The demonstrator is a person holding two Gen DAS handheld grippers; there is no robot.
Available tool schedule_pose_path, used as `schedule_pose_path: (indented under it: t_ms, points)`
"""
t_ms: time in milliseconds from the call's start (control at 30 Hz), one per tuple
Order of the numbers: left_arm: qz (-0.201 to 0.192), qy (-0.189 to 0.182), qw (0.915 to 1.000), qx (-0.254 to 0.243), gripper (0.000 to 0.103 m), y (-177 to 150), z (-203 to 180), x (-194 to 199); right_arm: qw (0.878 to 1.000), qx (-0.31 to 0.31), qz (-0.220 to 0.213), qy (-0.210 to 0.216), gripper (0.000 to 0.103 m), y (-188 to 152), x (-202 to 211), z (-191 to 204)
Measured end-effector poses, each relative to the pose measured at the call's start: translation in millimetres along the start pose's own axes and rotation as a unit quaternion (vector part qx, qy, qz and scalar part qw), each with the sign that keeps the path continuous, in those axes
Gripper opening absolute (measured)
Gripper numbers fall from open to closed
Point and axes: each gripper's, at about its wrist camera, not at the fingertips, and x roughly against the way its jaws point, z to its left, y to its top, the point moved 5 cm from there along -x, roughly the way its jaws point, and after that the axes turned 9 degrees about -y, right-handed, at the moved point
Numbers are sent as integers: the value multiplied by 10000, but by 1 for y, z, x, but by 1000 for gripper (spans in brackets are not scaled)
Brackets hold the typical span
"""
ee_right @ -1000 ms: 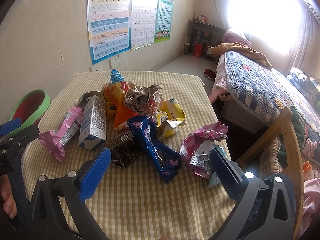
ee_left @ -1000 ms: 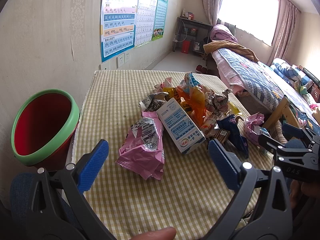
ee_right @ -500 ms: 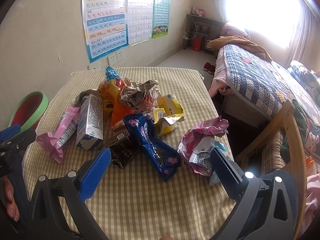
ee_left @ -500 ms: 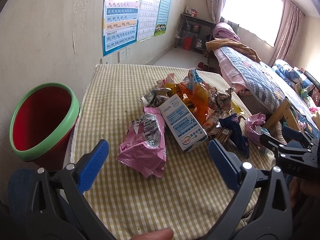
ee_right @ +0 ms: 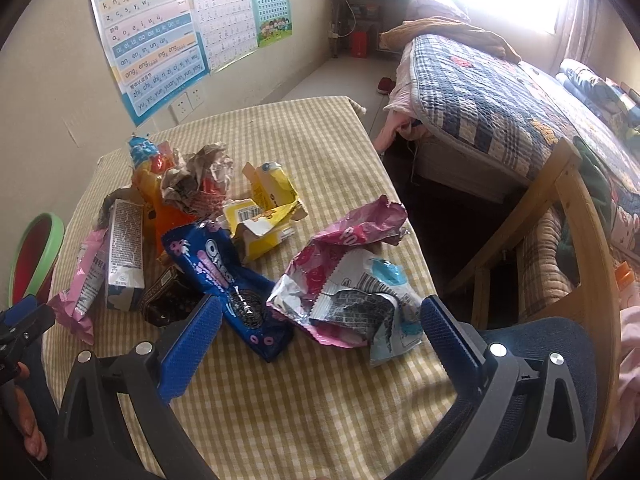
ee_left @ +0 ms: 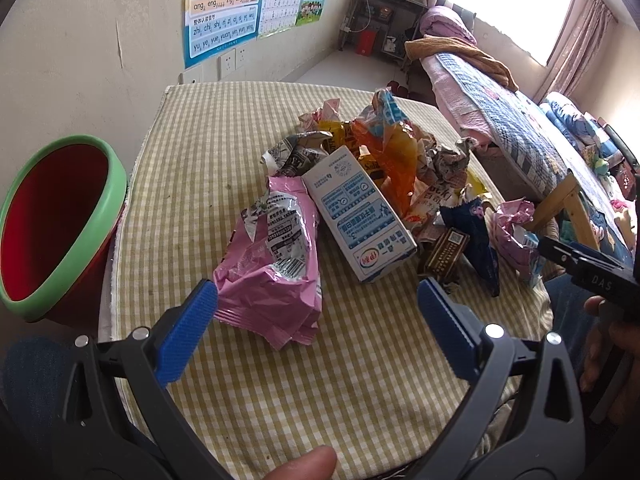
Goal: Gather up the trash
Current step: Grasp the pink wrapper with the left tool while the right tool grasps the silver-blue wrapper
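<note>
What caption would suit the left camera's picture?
Open left tongs hover over a pink wrapper beside a milk carton, red bin waiting nearby.

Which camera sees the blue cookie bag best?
The right wrist view. There the blue cookie bag lies whole and close, its front print showing, just ahead of the open right gripper. In the left wrist view only part of it shows, at the far side of the pile.

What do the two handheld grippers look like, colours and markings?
The left gripper and the right gripper match: black plastic frames with triangular cut-outs, silver rivets, and textured blue pads on the fingers. White letters "DAS" show on the right gripper's side in the left wrist view.
</note>
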Motion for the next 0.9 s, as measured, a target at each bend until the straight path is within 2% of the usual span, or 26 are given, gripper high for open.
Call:
schedule_pose_path:
  t_ms: [167, 300, 400, 467, 600, 700, 767, 833, 900]
  points:
    - [180, 2, 9998, -59, 98, 5, 2, -13, 9989, 277, 367, -42, 96, 4, -19, -13]
    - [205, -19, 9998, -47, 98, 8, 7, -19, 9978, 169, 633, 58, 96, 9, -34, -30]
    - [364, -42, 9993, 16, 97, 8, 14, -28, 9951, 91, 964, 203, 94, 7, -48, -36]
    - [477, -21, 9988, 53, 86, 8, 18, -36, 9925, 124, 1187, 255, 90, 4, -57, -34]
    - [601, 116, 9981, 67, 75, 8, 26, -45, 9894, 275, 1405, 254, 79, 1, -68, -28]
    - [668, 54, 9977, 117, 65, 6, 30, -49, 9882, 374, 1463, 258, 65, -2, -72, -24]
    - [672, 36, 9977, 114, 51, 4, 30, -49, 9876, 394, 1485, 330, 57, -3, -72, -23]
    - [707, -8, 9974, 134, 50, 2, 29, -49, 9878, 407, 1460, 365, 46, -3, -70, -24]
    - [691, -35, 9975, 147, 48, 2, 29, -47, 9878, 387, 1446, 425, 41, -3, -68, -25]
